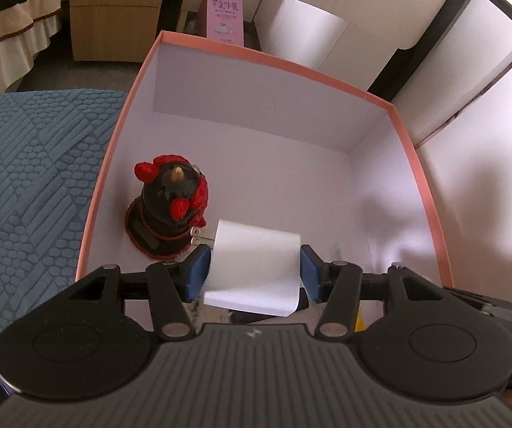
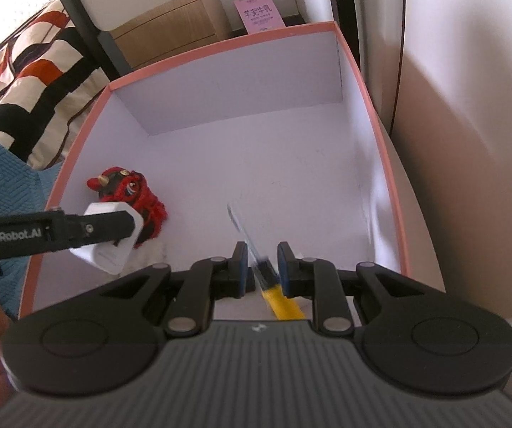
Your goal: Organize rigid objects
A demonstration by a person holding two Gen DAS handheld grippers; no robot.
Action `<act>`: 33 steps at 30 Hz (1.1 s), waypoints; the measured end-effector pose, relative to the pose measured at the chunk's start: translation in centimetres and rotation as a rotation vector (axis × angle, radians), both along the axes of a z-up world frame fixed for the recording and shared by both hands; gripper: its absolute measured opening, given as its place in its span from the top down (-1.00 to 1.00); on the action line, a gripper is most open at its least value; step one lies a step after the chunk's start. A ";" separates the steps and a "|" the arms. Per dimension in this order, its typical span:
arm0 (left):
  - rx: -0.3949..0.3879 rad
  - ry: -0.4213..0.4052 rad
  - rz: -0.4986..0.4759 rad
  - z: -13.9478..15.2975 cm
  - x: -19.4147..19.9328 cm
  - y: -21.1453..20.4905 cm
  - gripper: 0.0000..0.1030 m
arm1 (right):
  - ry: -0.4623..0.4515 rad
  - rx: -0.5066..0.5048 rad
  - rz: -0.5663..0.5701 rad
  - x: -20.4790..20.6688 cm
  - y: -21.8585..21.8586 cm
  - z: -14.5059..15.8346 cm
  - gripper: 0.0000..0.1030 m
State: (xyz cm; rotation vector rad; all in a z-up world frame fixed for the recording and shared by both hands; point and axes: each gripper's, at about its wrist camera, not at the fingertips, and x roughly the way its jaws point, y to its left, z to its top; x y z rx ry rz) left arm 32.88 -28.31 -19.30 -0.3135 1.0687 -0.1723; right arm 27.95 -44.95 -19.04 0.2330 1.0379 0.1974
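- Two grippers hang over one open box (image 1: 413, 149), each carrying something, which suggests both loads are meant to go inside it together.
- Left gripper (image 1: 254, 271): its blue pads are clamped on the flat sides of a white charger (image 1: 256, 256), held crosswise with the metal prongs pointing left. Gripping the broad faces gives the pads full contact and keeps the prongs clear of them.
- From the right wrist view, the same left gripper (image 2: 129, 230) reaches in from the left edge of the box with the charger (image 2: 108, 253) held above the floor, not yet set down.
- Right gripper (image 2: 261, 267): its jaws are drawn close together, pinched on a thin tool with a yellow handle (image 2: 282, 303) and a blurred clear or metallic front part. I cannot tell what kind of tool it is. The grip sits near the dark collar where handle meets front, likely for balance.
- One red and black figurine (image 1: 170, 207) already stands upright on the box floor near the left wall; the charger hangs just beside it, so a careless drop could knock it over.
- Most of the box floor toward the right and far wall is bare, leaving room for both items.
- Beyond the box stands a pink carton (image 1: 223, 10), apart from the work, and a blue textured cloth (image 1: 24, 178) lies to the left.
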 end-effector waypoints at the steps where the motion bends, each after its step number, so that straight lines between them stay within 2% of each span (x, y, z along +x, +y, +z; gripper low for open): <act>1: -0.007 -0.009 0.000 0.2 0.0 0.1 -0.16 | -0.002 0.002 0.002 -0.1 0.0 0.1 0.58; 10: -0.033 -0.058 -0.009 2.8 -1.4 0.9 -0.16 | -0.037 0.007 -0.005 -1.4 0.6 2.5 0.58; 26: -0.053 -0.265 -0.034 12.6 -7.6 3.6 -0.16 | -0.186 0.008 -0.038 -6.6 2.5 10.3 0.58; 33: -0.060 -0.331 -0.040 15.4 -11.0 4.7 -0.24 | -0.242 0.001 -0.037 -9.6 3.6 12.9 0.58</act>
